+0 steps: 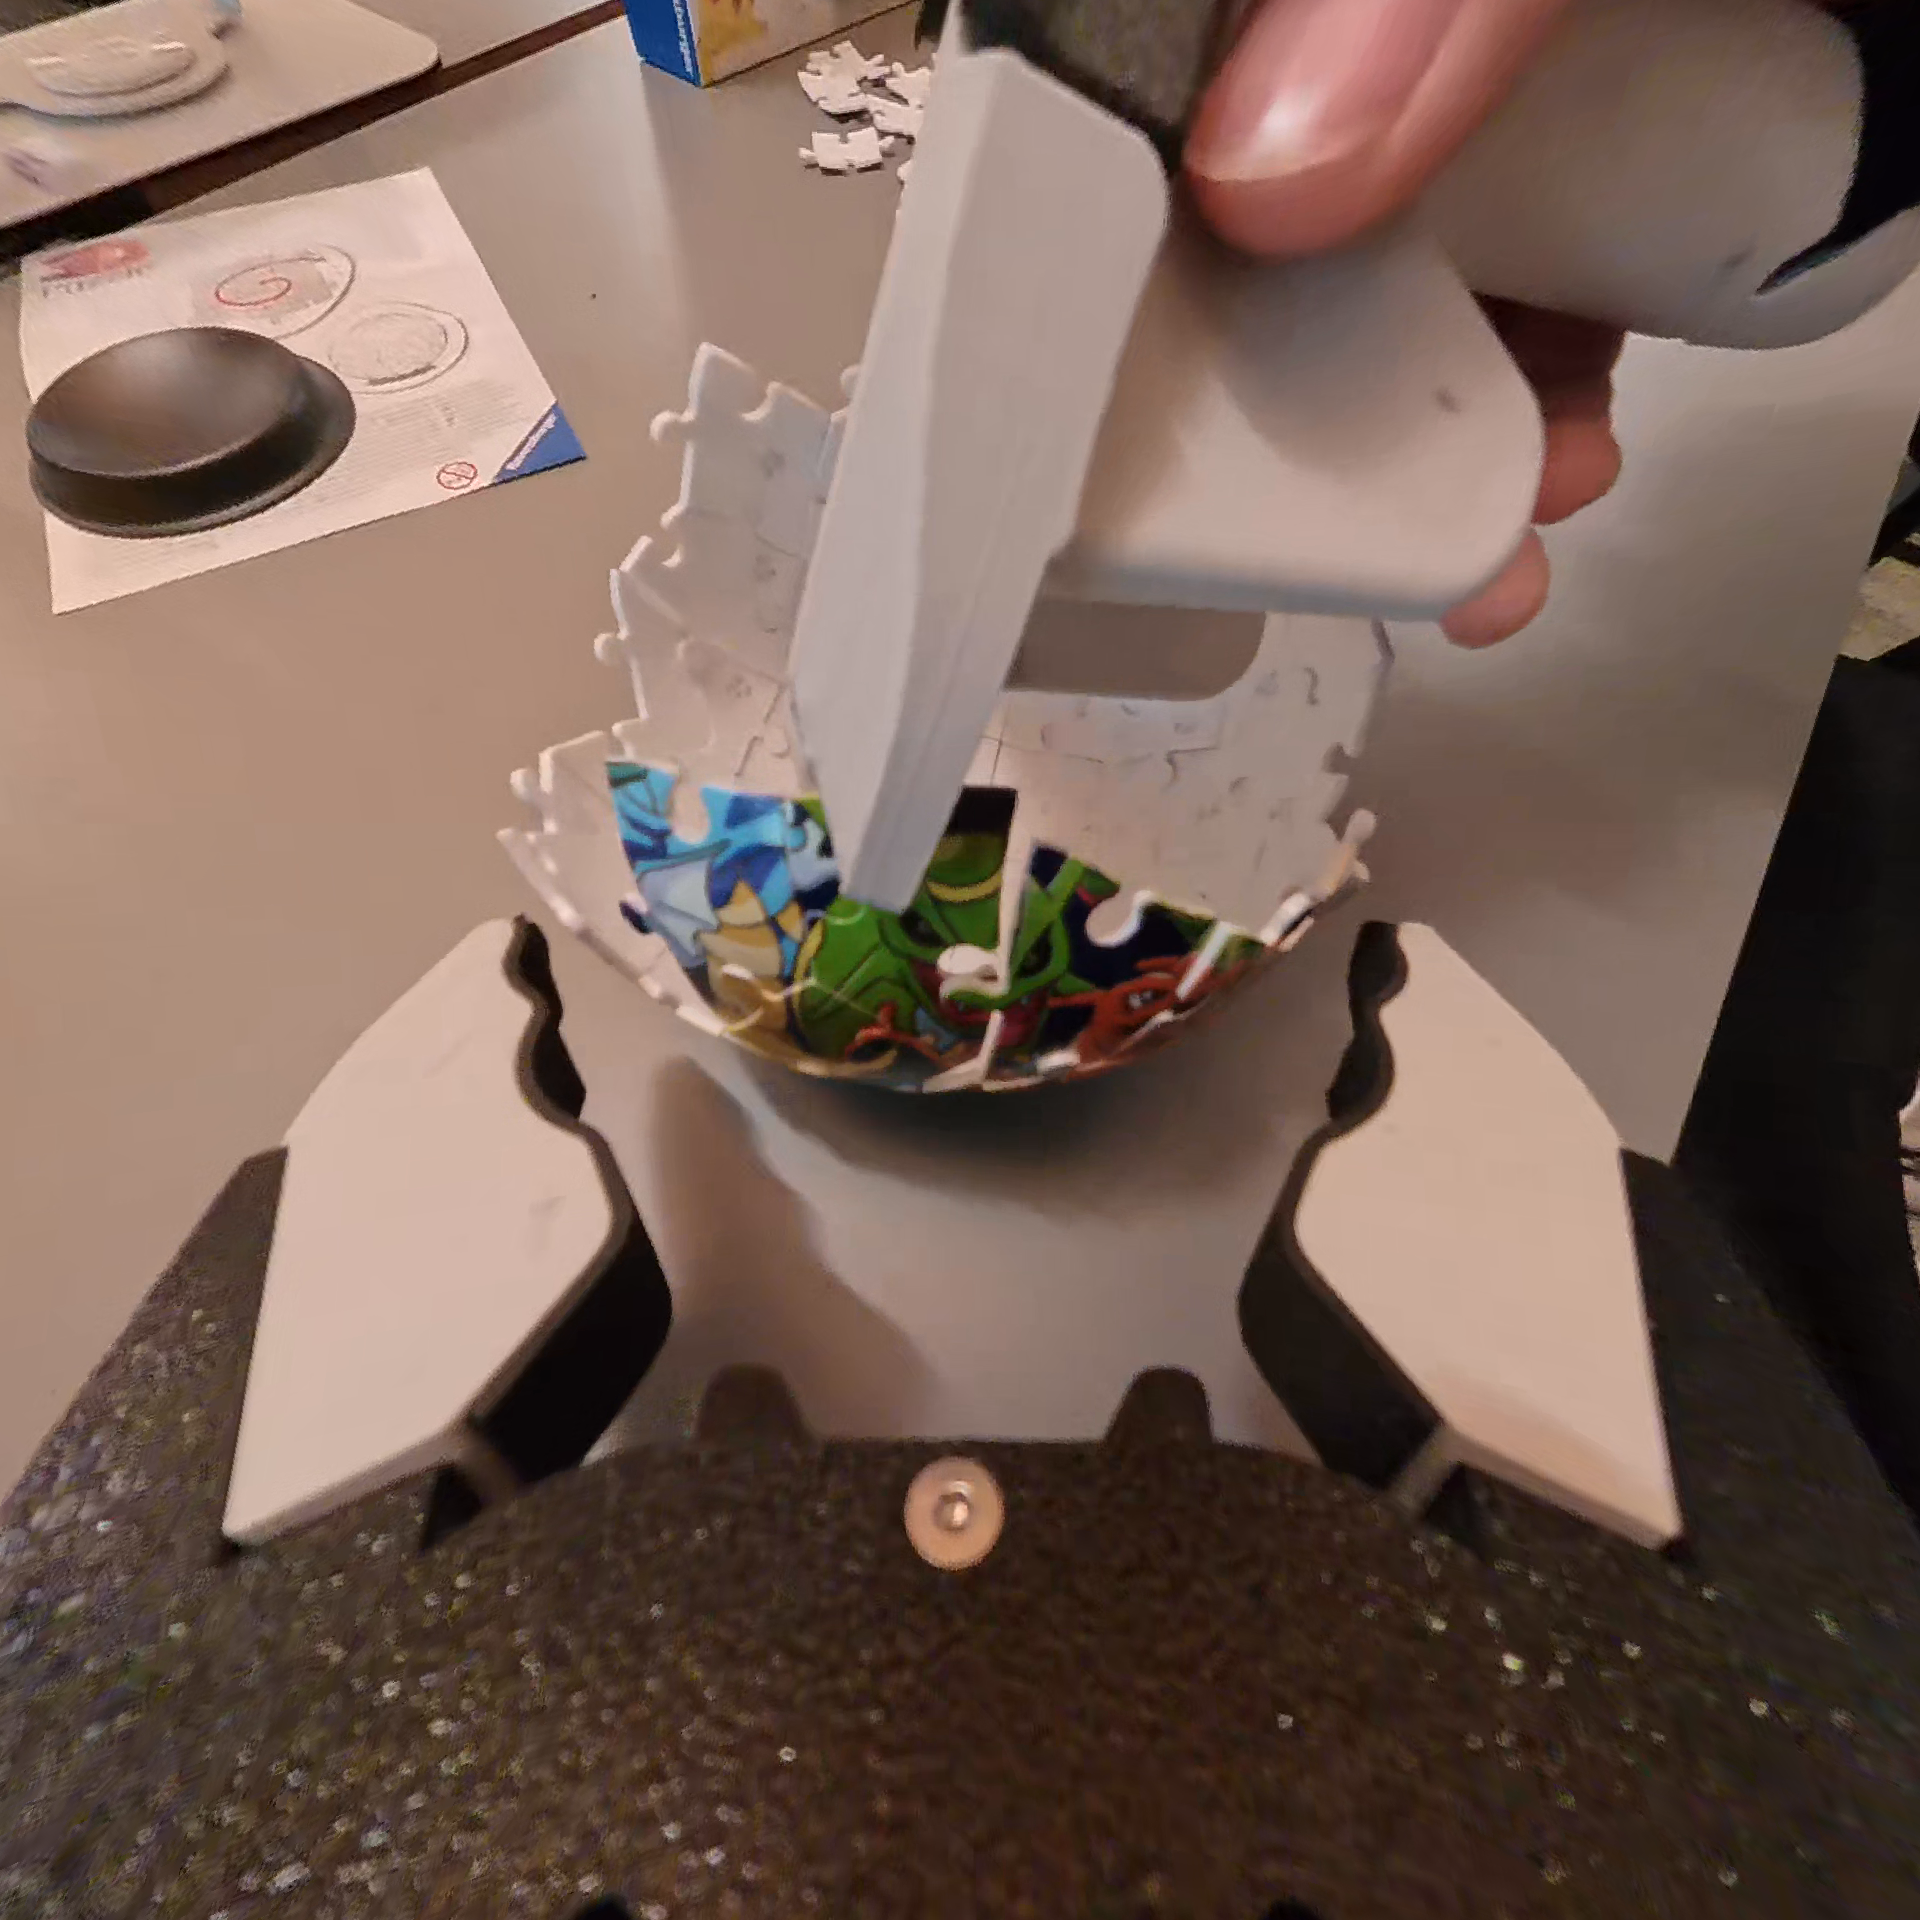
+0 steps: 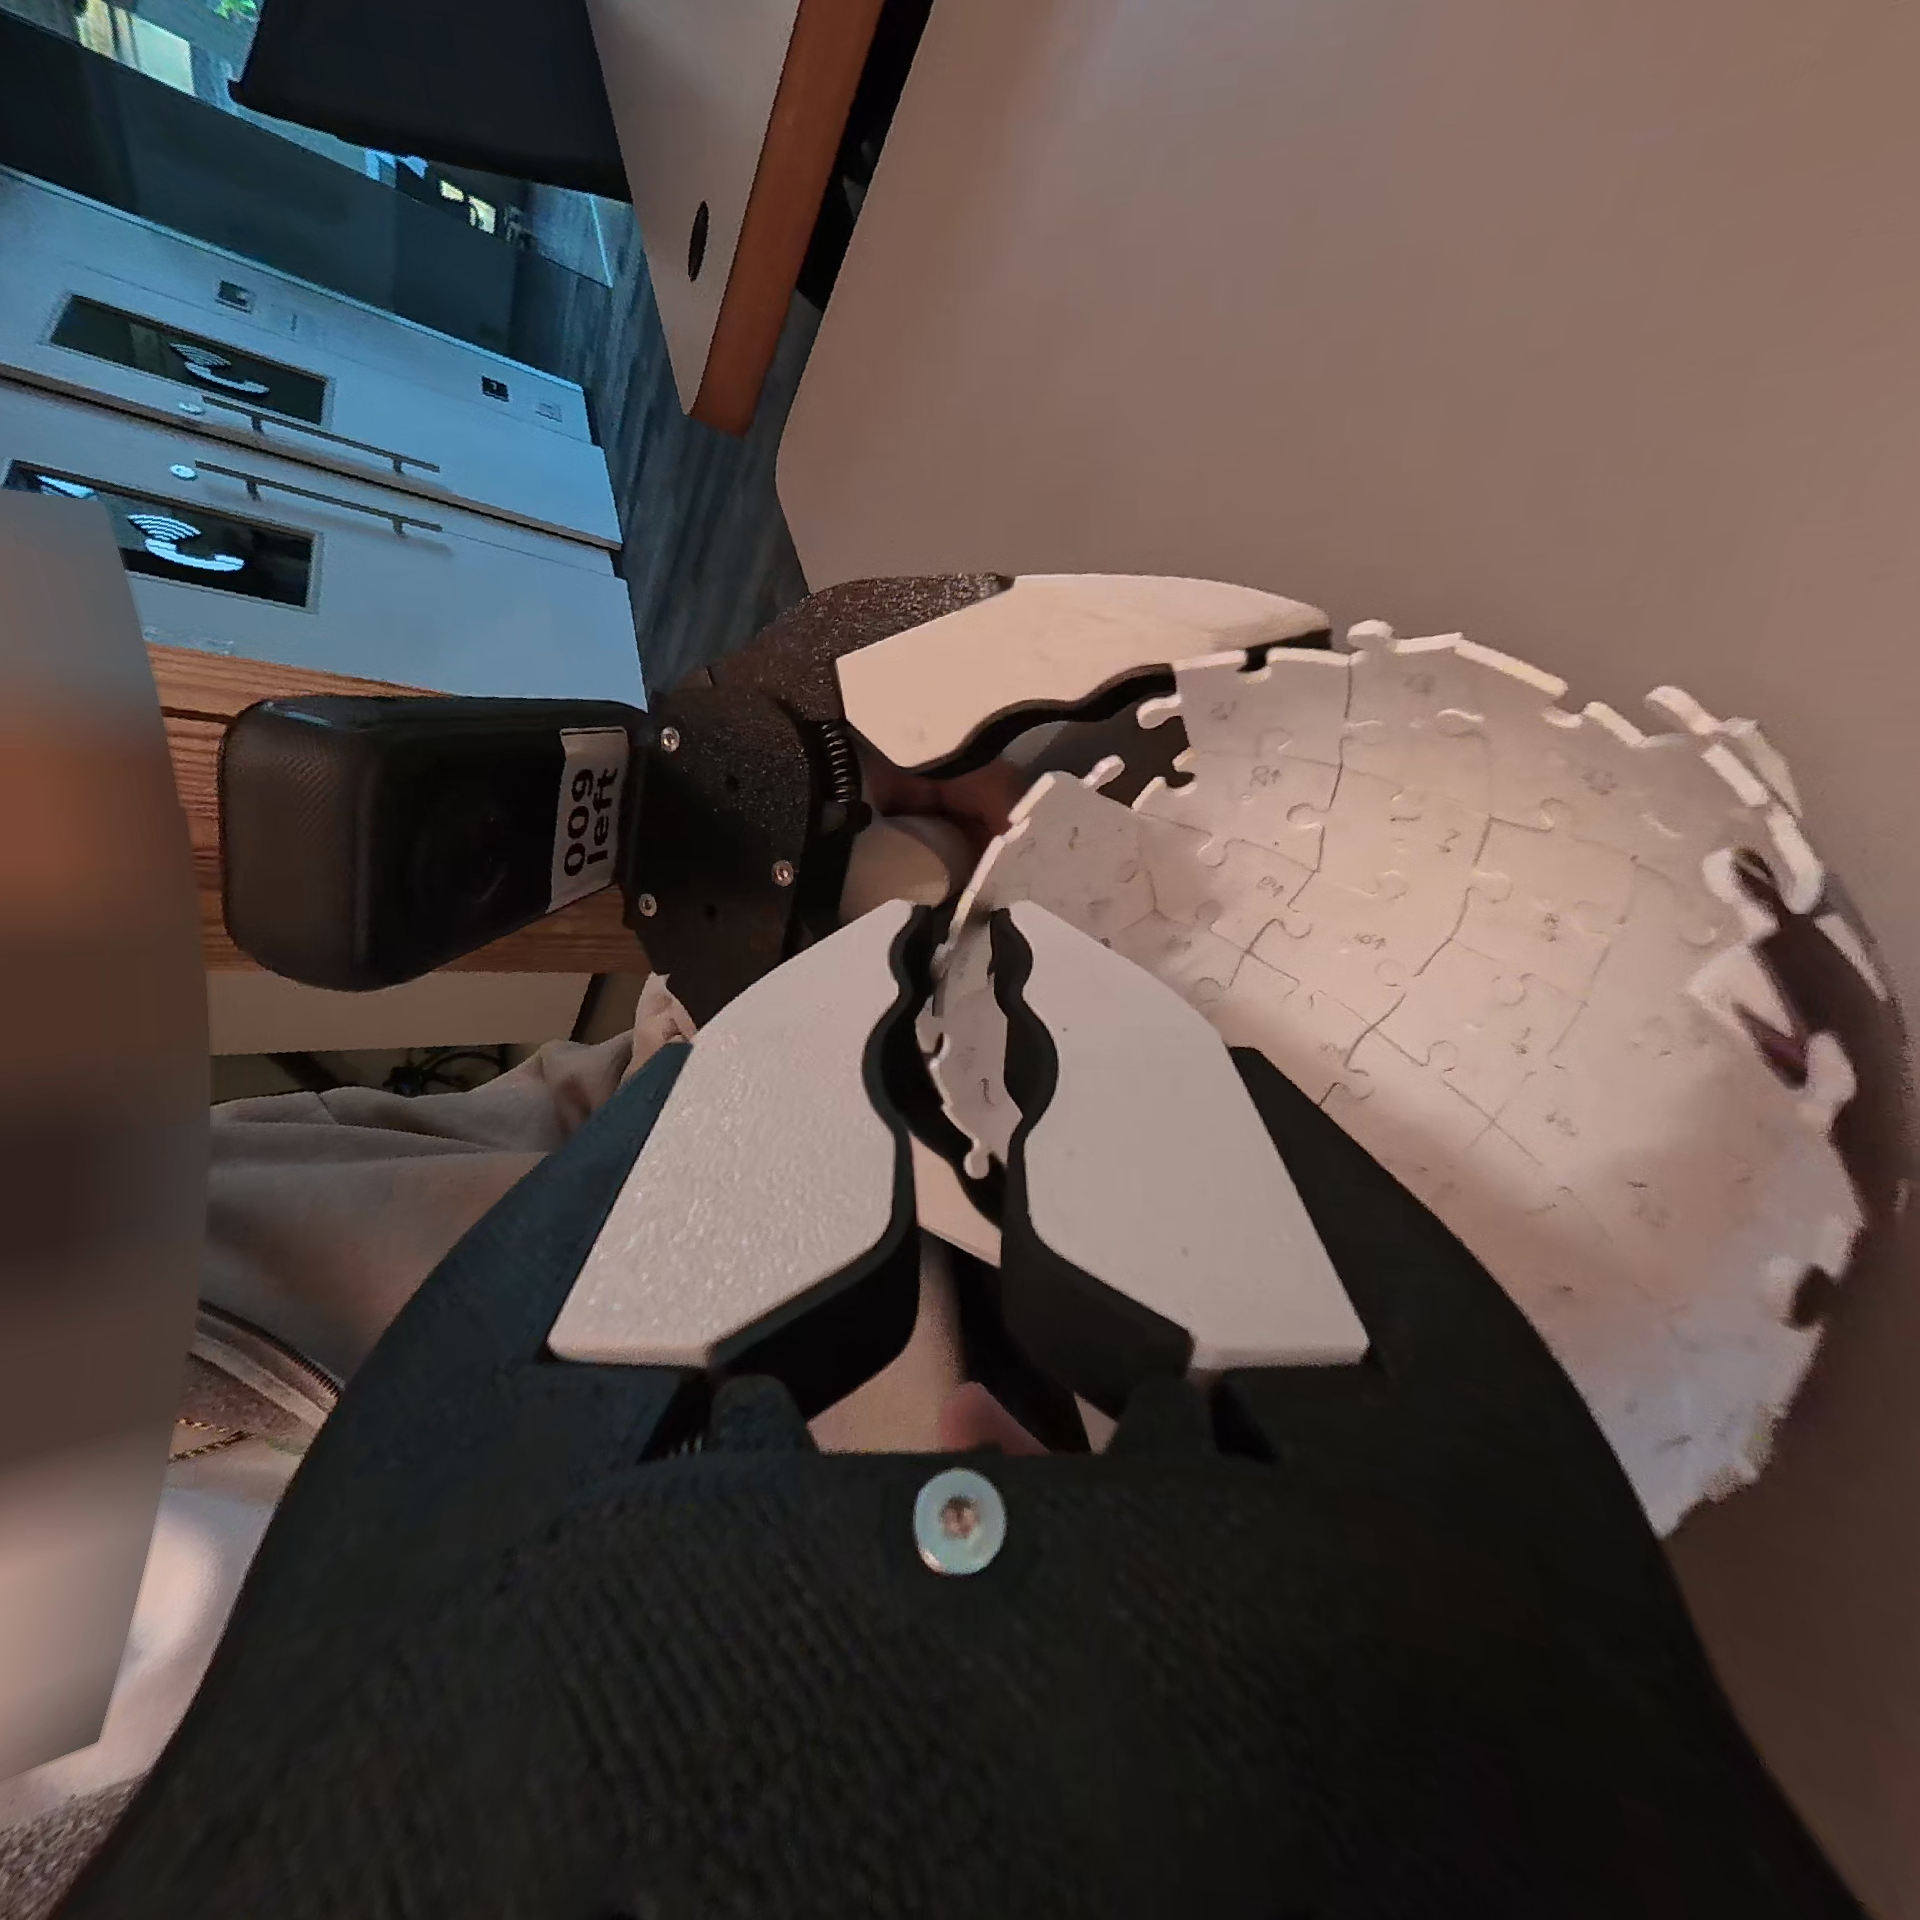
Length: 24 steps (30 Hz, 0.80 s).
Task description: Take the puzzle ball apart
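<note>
The puzzle ball is down to an open half shell that rests on the grey table, rim up, just ahead of the left gripper. Its outside is printed in blue, green and red; its inside is plain white, and the rim is ragged with tabs and notches.

The left gripper stands with its 2 fingers spread wide and nothing between them. The shell sits just beyond the tips, touching neither one as far as this view shows.

The right gripper comes down from above onto the near wall of the shell. In its own view the 2 fingers are drawn nearly together, and a strip of white pieces at the rim runs through the narrow gap, pinched at the tips. The strip seems partly bent away from the rest of the shell, though blur makes the join hard to read. In the left view one white finger lies against the printed outside and the other reaches into the bowl. A hand wraps the gripper's body at the top of that picture.

On the table to the left a black round stand sits on a printed sheet. Farther back loose white pieces lie in a small heap beside a blue box.
</note>
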Motion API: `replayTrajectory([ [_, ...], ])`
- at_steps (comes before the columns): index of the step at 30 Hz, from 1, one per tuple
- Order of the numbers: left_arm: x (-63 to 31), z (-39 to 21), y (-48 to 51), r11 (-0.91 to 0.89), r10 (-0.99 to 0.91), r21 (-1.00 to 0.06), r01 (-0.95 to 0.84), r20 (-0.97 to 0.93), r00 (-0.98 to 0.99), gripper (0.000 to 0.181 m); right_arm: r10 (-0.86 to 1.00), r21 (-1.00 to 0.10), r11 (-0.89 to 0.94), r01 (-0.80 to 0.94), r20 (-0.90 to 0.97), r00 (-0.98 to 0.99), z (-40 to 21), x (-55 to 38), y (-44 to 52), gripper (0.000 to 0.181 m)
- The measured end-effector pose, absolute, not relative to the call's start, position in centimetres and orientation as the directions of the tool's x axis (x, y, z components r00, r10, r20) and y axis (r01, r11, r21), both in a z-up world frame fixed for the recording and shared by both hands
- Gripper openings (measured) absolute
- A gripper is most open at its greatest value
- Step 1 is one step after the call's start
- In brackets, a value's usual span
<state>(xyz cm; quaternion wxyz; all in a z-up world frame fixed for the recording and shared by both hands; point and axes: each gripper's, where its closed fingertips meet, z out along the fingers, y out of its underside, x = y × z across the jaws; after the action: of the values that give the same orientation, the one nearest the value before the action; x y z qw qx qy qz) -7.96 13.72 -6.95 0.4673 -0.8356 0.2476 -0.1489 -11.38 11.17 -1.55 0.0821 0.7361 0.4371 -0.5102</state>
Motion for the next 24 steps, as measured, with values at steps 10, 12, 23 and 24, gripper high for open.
replayTrajectory([
  [10,-8.0,-7.0,14.2,-0.435,-0.541,-0.851,-0.294,-0.014,0.841,0.129,0.661,-0.380,-0.520,0.765,-0.746,0.079,-1.8,-11.2,10.2,0.017],
  [12,-8.0,-6.8,14.3,-0.423,-0.537,-0.861,-0.281,-0.012,0.844,0.127,0.708,-0.412,-0.490,0.768,-0.703,0.074,-1.9,-11.1,10.4,0.019],
  [23,-7.9,-6.6,14.6,-0.420,-0.523,-0.866,-0.271,-0.013,0.852,0.124,0.962,-0.522,-0.116,0.845,-0.272,-0.035,-2.8,-10.2,11.6,0.026],
  [24,-7.9,-6.5,14.7,-0.417,-0.522,-0.869,-0.266,-0.011,0.853,0.124,0.972,-0.524,-0.082,0.848,-0.229,-0.047,-2.8,-10.1,11.8,0.025],
])
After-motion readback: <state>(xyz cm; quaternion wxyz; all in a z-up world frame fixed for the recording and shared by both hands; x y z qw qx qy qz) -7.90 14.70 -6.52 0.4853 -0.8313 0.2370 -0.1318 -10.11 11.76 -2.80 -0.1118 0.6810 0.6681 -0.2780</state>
